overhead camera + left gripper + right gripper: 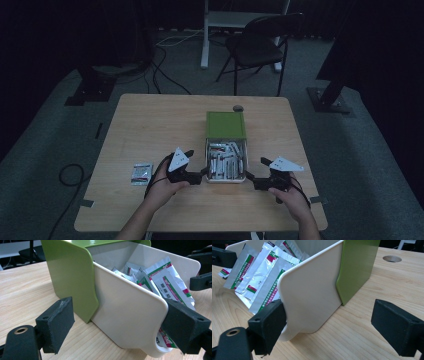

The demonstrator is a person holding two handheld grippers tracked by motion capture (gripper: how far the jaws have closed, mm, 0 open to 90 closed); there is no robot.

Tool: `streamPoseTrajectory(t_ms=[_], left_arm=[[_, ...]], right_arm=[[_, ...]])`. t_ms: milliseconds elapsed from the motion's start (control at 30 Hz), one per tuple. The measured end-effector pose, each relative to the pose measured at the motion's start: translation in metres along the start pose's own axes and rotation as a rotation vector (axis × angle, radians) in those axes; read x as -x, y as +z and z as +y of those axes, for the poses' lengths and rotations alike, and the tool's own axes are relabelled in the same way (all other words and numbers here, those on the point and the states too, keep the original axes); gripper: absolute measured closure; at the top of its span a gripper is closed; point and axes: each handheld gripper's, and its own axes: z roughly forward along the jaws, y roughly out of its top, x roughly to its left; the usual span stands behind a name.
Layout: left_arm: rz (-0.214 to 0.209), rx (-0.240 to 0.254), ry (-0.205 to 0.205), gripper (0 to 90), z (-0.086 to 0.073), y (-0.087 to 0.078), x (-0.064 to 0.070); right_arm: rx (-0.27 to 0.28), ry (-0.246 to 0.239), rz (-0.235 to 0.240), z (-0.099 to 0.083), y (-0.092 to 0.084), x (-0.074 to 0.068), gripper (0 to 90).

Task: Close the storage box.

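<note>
A green box [225,124] stands mid-table with its white drawer [226,179] pulled out toward me and packed with several silver sachets [225,161]. My left gripper [203,173] is at the drawer's left front corner. In the left gripper view its jaws straddle the drawer's side wall [125,312], and my left gripper [120,327] is open, its left pad well clear. My right gripper [249,176] is at the right front corner. My right gripper [332,327] also stands open astride the other side wall [312,297], with one pad against the front corner and the other apart.
A loose sachet [141,172] lies on the table to the left of my left hand. A round hole [238,107] sits in the tabletop behind the box. A black chair [260,45] and cables are on the floor beyond the table.
</note>
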Motion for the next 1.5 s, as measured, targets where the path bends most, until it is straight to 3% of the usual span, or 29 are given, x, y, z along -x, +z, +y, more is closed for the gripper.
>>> streamPoseTrajectory(t_ms=[500, 767, 967, 1500], left_arm=[[0.004, -0.004, 0.006, 14.7, 0.002, 0.004, -0.002], [0.005, -0.002, -0.009, 14.7, 0.002, 0.006, -0.005], [0.012, -0.009, 0.015, 14.8, 0.004, 0.007, -0.005], [0.013, -0.012, 0.009, 14.7, 0.007, 0.011, -0.01]], right_arm=[[-0.001, 0.003, -0.015, 0.002, 0.003, 0.002, 12.4], [-0.002, 0.007, -0.024, 0.003, 0.004, 0.003, 12.4], [0.002, 0.011, -0.028, 0.003, 0.005, 0.003, 12.4], [-0.005, 0.008, -0.041, 0.006, 0.009, 0.006, 12.4]])
